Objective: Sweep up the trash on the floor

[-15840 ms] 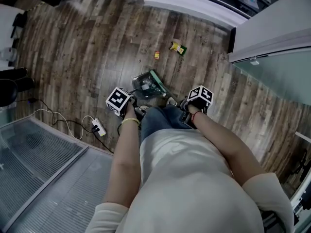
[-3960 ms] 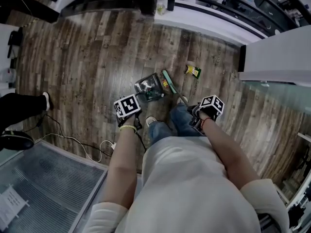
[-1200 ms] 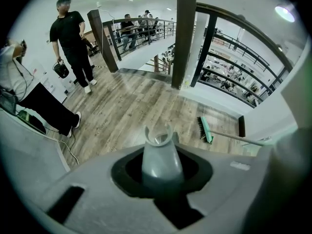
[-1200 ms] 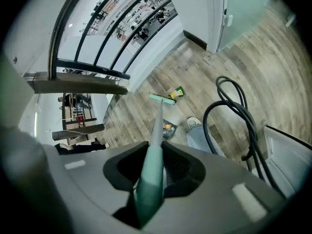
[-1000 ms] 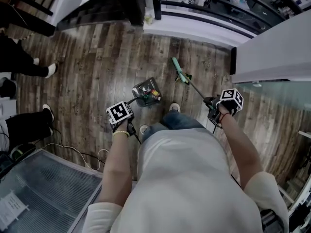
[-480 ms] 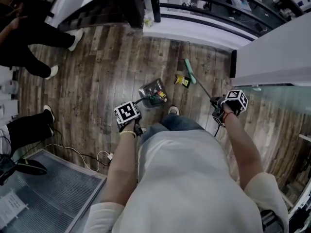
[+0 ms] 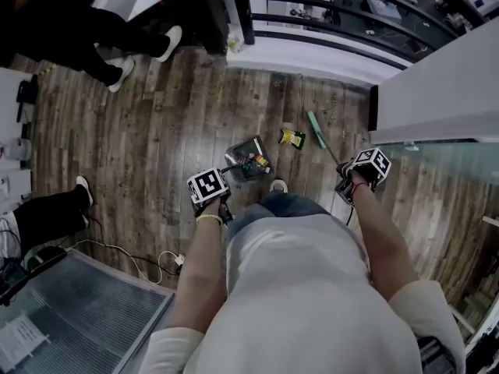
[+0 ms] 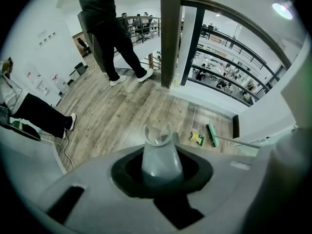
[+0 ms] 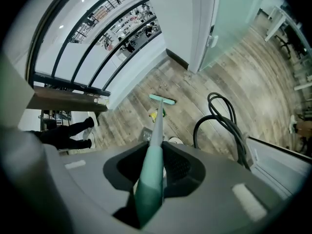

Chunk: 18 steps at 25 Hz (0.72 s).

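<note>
Clamping, left gripper (image 8: 162, 173): jaws shut tight on the grey dustpan handle (image 8: 161, 155), which rises out of the dark slot between them.
Clamping, right gripper (image 9: 155, 175): jaws shut tight on the green broom handle (image 9: 152, 152), which runs forward and down to the floor.
Dustpan (image 7: 248, 160): flat on the wood floor (image 7: 156, 131), just ahead of the person's shoe (image 7: 277, 185); coloured scraps lie inside it.
Yellow wrapper (image 7: 292, 138): on the floor just right of the dustpan, apart from it and not in it.
Broom head (image 7: 316, 129): on the floor right of the dustpan, beyond the wrapper, just beside it with a thin gap.
Change over 0.5 s: the broom head was against the wrapper's far edge and now stands off at its right side; the wrapper's gap to the dustpan looks about the same.
Change over 1 s: the broom head then lay over the wrapper.
Change over 15.8 s: 2 scraps then lay well beyond the dustpan; only 1, the wrapper, is on the floor now, and it lies near the dustpan.
Bystander (image 7: 117, 45): dark legs and pale shoes well beyond the dustpan to its left, nearer the dark post (image 8: 170, 33) than 0.5 s ago.
</note>
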Each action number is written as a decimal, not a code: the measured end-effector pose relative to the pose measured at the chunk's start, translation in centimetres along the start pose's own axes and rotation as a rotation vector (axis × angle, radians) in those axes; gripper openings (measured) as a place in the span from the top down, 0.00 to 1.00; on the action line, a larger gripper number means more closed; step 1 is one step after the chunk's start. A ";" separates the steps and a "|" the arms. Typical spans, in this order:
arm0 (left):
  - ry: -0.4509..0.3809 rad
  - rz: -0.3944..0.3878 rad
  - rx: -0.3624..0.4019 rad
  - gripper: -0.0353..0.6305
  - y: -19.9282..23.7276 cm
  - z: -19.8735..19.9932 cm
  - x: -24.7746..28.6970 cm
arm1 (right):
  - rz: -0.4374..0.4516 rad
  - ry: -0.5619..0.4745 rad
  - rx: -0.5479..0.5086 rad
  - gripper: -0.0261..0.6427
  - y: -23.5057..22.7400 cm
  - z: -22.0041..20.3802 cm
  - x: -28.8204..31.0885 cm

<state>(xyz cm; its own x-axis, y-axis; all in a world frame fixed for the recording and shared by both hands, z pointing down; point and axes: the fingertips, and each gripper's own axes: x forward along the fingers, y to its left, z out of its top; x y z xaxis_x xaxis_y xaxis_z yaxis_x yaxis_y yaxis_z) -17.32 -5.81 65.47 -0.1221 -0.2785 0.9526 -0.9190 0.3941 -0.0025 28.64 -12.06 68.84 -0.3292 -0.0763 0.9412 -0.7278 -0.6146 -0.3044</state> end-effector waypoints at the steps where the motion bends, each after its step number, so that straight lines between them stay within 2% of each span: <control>1: -0.004 0.012 0.009 0.82 0.1 0.3 -0.1 | -0.005 0.002 0.005 0.82 -0.1 -0.1 0.2; 3: -0.013 0.026 0.020 0.82 0.2 0.7 -0.3 | -0.012 0.007 0.013 0.82 -0.3 -0.6 0.7; 7: 0.017 -0.027 -0.007 0.82 -0.8 -0.2 0.2 | -0.026 0.036 -0.008 0.82 -0.2 -2.1 1.4; 12: 0.019 -0.019 -0.007 0.82 -1.1 0.5 0.6 | -0.040 0.069 -0.057 0.82 0.3 -2.7 2.1; 18: 0.018 -0.024 -0.007 0.82 -0.8 0.3 0.4 | 0.007 0.098 0.014 0.82 0.7 -5.0 2.4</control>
<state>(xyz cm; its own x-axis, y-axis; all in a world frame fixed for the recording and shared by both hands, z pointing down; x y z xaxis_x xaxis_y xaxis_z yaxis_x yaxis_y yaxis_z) -16.76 -6.45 65.75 -0.0937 -0.2723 0.9576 -0.9188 0.3940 0.0221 24.36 -8.77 70.13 -0.3924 -0.0038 0.9198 -0.7169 -0.6252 -0.3085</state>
